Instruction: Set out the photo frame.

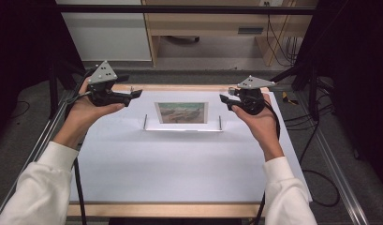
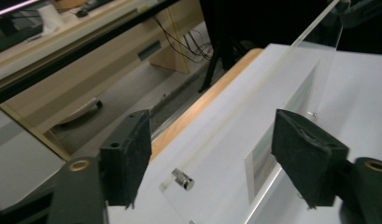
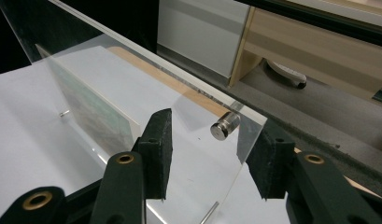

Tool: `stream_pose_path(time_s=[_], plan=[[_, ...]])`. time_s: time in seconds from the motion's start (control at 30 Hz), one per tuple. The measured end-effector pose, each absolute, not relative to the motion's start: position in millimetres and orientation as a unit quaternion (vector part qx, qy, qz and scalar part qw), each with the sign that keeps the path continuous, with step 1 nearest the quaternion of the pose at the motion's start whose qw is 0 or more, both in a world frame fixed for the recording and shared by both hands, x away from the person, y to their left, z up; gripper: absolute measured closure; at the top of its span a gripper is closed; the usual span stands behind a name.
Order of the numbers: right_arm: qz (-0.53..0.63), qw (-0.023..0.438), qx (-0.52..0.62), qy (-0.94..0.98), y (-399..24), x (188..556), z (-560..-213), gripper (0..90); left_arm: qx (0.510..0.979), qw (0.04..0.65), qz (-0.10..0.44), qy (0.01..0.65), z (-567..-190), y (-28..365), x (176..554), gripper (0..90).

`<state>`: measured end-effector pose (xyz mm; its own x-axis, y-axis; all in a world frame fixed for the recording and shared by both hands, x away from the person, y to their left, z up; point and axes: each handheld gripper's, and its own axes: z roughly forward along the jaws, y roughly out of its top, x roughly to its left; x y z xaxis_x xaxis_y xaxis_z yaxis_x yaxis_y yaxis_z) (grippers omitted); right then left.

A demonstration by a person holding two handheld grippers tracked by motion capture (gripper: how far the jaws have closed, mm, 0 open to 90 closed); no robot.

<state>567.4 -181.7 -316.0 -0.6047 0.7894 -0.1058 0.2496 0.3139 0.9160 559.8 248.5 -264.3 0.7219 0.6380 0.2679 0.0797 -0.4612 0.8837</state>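
Clear acrylic picture frame (image 1: 182, 115) with a muted green-and-brown print sandwiched inside stands upright near the far middle of the white worktop (image 1: 180, 164), propped on thin metal pins at its lower corners.

In the left gripper view its pane edge (image 2: 291, 88) runs away between the jaws of the left claw (image 2: 216, 158), which stand wide apart with neither pad pressing on it; that claw is released. A small silver standoff bolt (image 2: 183, 179) sits at the near corner.

In the right gripper view the right claw (image 3: 209, 156) straddles the frame's other end, its pads close to the pane on either side beside a silver standoff (image 3: 224, 126), though a gap shows on both sides, so it is not clenched.

From above, the two hands flank the frame.

The step appears to be either setting the frame down and letting go, or lining up for a two-sided grasp. A grasp would call for both claws to close squarely on the pane edges together, so that the frame does not tip.
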Motion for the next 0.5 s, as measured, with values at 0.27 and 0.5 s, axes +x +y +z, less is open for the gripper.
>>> stream_pose_path(time_s=[0.27, 0.5], plan=[[0.474, 0.284, 0.352, 0.755, -180.9, 575.4, -315.5, 54.2, 0.768, 0.491, 0.299, 0.281, -272.9, 262.6, 537.0, 17.2], [0.481, 0.282, 0.361, 0.747, -180.9, 583.3, -316.4, 54.0, 0.773, 0.475, 0.290, 0.304, -300.3, 265.5, 521.5, 14.9]])
